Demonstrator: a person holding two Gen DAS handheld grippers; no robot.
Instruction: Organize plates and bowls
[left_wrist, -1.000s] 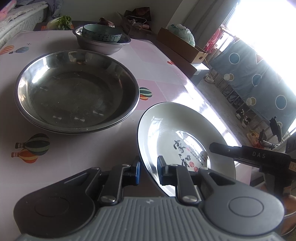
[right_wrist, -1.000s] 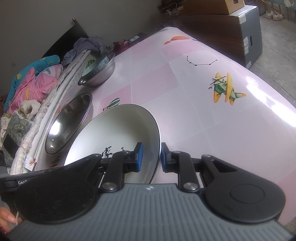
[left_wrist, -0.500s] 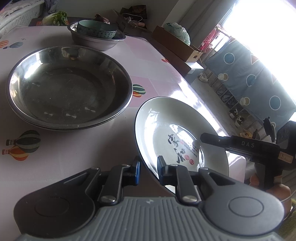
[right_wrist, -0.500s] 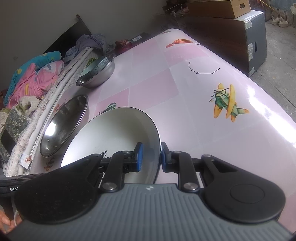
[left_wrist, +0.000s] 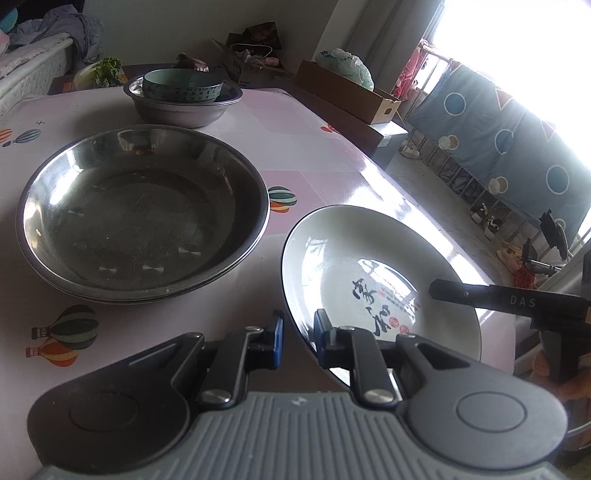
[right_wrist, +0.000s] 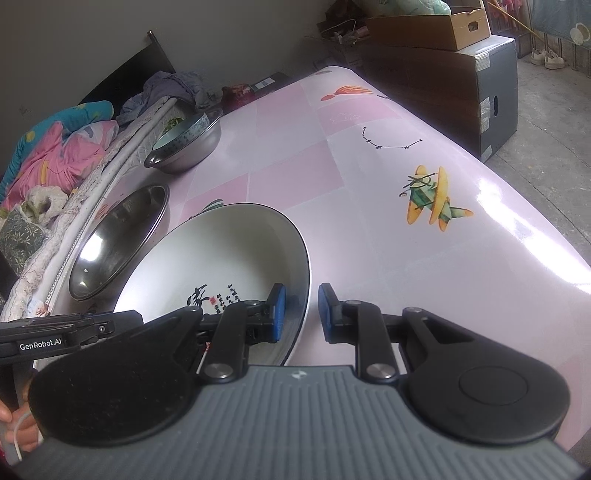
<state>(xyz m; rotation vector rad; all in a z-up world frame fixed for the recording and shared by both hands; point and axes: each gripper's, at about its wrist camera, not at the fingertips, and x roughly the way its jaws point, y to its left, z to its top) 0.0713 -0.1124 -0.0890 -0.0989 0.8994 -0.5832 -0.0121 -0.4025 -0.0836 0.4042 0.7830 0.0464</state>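
A white plate (left_wrist: 369, 258) with black calligraphy is held between both grippers, over the pink table near its right edge. My left gripper (left_wrist: 298, 332) is shut on the plate's left rim. My right gripper (right_wrist: 302, 314) is shut on the opposite rim of the same plate (right_wrist: 221, 258). Left of the plate, a wide steel basin (left_wrist: 140, 210) rests on the table. Farther back, a smaller steel bowl (left_wrist: 183, 110) holds a pale green bowl (left_wrist: 183, 86).
The pink table (right_wrist: 369, 221) drops off to the floor on the right. A dark cabinet (right_wrist: 461, 85) with a cardboard box on it stands past the far corner. Bedding (right_wrist: 55, 155) is piled along the left side, and leafy greens (left_wrist: 107, 70) lie behind the bowls.
Both grippers have rolled slightly with the plate still held between them, so it has tilted a little. The basin and the stacked bowls have not moved.
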